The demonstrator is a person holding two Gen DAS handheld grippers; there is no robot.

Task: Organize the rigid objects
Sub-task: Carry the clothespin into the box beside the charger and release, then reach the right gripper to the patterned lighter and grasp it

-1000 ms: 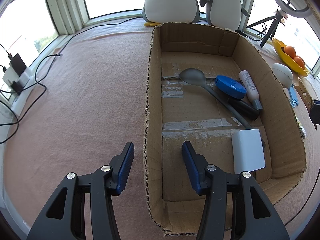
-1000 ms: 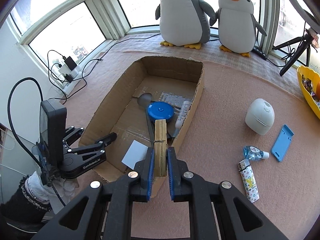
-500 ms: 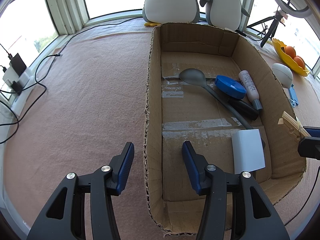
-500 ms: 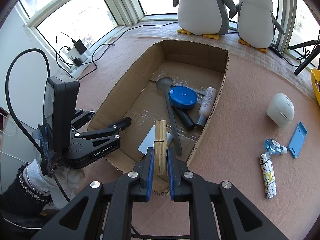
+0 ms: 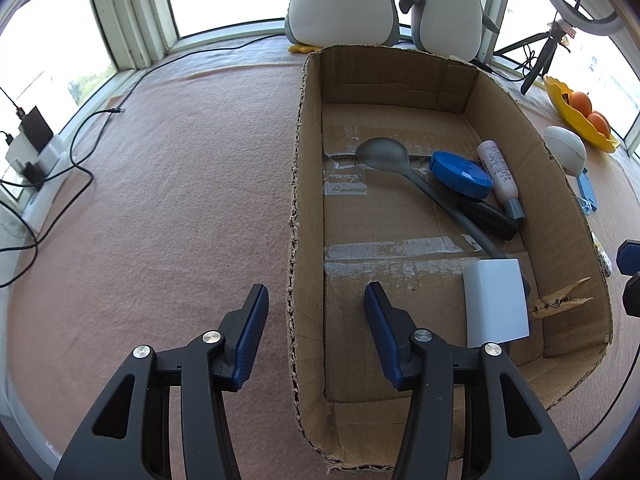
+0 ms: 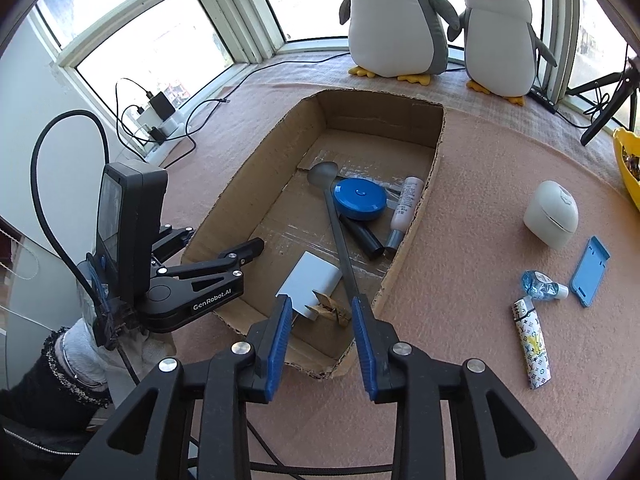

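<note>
Progress: partly complete. The cardboard box (image 6: 434,148) stands on the table (image 6: 460,280) and already holds six items: a grey spoon (image 6: 340,232), a blue round case (image 6: 360,199), a pale tube (image 6: 406,204), a black cylinder (image 6: 362,236), a white block (image 6: 312,284) and a wooden clothespin (image 6: 330,306). The clothespin lies on the box floor at the near end, just beside the white block, and touches neither gripper.

Right gripper (image 6: 322,340): fingers spread wide with nothing between them, poised above the near end of the box, over the clothespin.

Left gripper (image 5: 312,336): fingers likewise spread and holding nothing; they straddle the box's left wall, one inside and one outside, without visible contact.

Outstanding: four items lie on the table to the right of the box, well apart from it: a white oval case (image 6: 552,214), a blue phone stand (image 6: 590,270), a small clear bottle (image 6: 542,285) and a patterned lighter (image 6: 532,344). In my judgement these are next for collection, the lighter and bottle being nearest the right gripper.
</note>
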